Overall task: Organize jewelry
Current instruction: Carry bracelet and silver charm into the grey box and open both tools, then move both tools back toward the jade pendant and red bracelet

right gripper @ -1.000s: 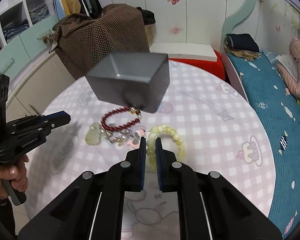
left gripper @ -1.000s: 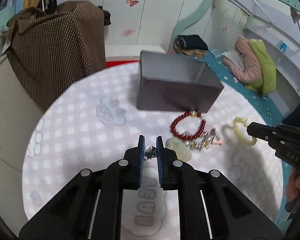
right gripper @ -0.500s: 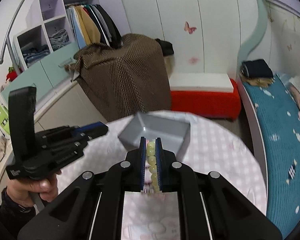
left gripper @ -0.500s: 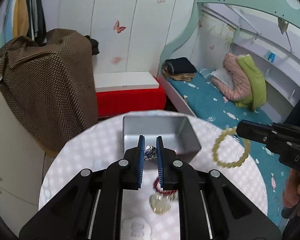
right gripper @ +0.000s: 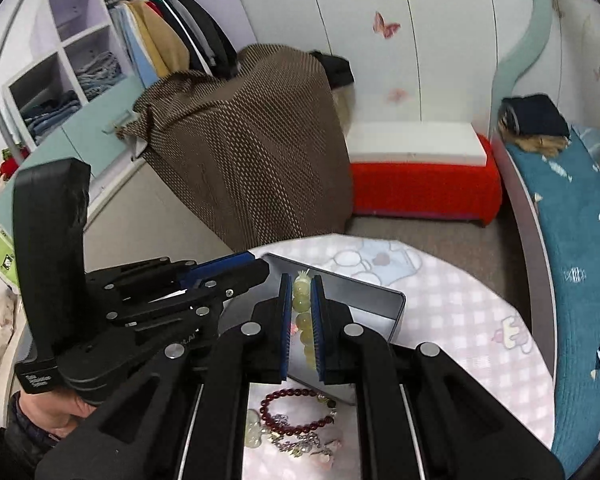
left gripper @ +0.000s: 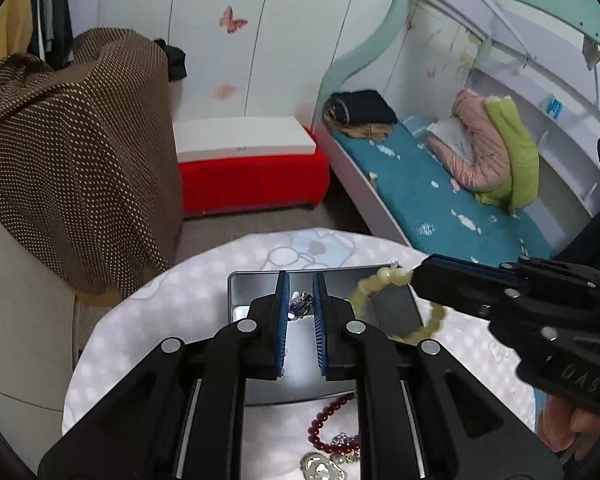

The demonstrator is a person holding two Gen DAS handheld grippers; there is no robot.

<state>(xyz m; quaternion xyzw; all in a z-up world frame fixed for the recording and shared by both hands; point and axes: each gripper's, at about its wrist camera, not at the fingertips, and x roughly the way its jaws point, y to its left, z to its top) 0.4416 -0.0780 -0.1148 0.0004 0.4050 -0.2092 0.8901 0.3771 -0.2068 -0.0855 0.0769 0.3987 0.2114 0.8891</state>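
My left gripper (left gripper: pixel 300 304) is shut on a small silver trinket (left gripper: pixel 300 305) and holds it above the open grey metal box (left gripper: pixel 244 292). My right gripper (right gripper: pixel 301 304) is shut on a pale yellow bead bracelet (right gripper: pixel 302 312), also above the box (right gripper: pixel 380 300). In the left wrist view the bracelet (left gripper: pixel 384 276) hangs from the right gripper (left gripper: pixel 414 280) over the box's right side. A red bead bracelet (right gripper: pixel 296 410), a pale pendant (right gripper: pixel 253 428) and silver chain pieces (right gripper: pixel 300 442) lie on the tablecloth in front of the box.
The round table (right gripper: pixel 480 340) has a pink checked cloth. Behind it stand a brown dotted covered piece (right gripper: pixel 252 140), a red bench with a white top (right gripper: pixel 420 172) and a bed with a teal cover (right gripper: pixel 572 240). A wardrobe (right gripper: pixel 80 80) is at left.
Both grippers rose from the table with their jewellery and came forward over the open box. The yellow bracelet left the tablecloth in the right gripper.
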